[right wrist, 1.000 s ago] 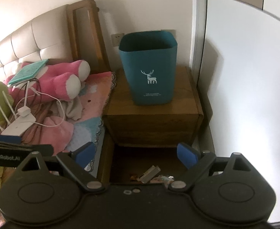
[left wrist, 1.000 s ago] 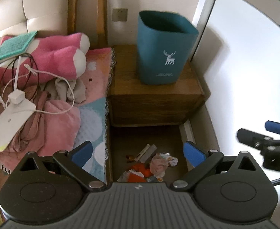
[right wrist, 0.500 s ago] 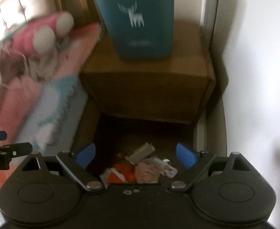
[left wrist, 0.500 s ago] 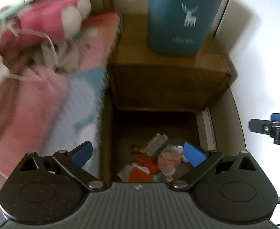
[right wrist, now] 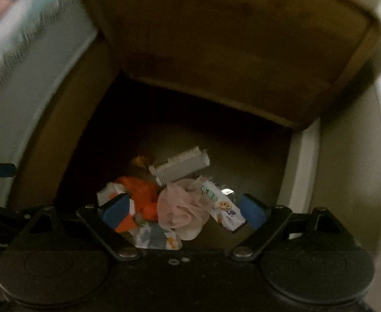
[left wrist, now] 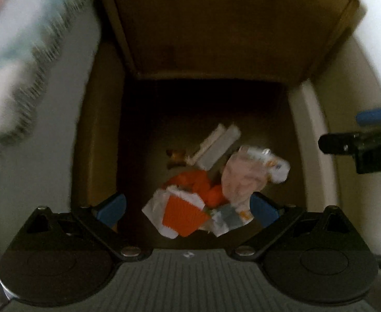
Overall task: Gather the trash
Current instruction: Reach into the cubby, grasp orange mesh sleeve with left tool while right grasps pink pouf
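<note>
Both grippers point steeply down at a heap of trash lying on the dark floor in the gap in front of a wooden nightstand, with the edge of a bed to the left and a pale wall to the right. The left gripper is spread wide with nothing between its blue pads, hanging over an orange-and-white wrapper, an orange scrap and a crumpled pinkish tissue. The right gripper is likewise spread wide and empty above the same heap, where a white ridged plastic strip and a printed snack packet also lie.
</note>
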{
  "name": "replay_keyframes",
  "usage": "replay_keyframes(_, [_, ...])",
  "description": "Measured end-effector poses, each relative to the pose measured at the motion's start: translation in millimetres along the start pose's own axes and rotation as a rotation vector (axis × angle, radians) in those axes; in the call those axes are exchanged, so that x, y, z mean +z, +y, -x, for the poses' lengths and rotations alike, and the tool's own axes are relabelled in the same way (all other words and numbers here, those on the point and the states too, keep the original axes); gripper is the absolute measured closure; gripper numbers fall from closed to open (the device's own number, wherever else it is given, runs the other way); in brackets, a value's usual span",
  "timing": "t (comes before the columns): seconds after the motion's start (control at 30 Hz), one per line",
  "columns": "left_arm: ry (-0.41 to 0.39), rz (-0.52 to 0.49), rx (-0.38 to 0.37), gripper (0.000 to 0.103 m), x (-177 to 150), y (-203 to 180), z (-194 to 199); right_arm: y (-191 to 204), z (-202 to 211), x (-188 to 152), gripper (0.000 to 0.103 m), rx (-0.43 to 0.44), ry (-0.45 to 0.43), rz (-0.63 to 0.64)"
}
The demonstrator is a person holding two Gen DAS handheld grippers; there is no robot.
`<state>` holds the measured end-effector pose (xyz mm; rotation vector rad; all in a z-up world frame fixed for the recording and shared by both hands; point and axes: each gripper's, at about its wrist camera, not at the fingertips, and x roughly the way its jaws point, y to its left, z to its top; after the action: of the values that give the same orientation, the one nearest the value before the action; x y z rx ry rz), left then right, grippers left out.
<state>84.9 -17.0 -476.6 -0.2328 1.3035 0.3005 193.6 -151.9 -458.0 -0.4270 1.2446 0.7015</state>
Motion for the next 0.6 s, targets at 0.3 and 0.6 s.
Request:
replay_keyframes(0.3, [0.079,-0.203,0.013,0.002,-42.4,-8.7,-127.5,2.1,-111.1,-24.5,0.013,-0.006,0.048,0.129])
replay_keyframes(0.6, [0.136,-0.208,-0.025,0.004,-63.3,-7.4,-219.9,0.7,-189.4,-35.0,0.013,-0.017,0.068,0.190])
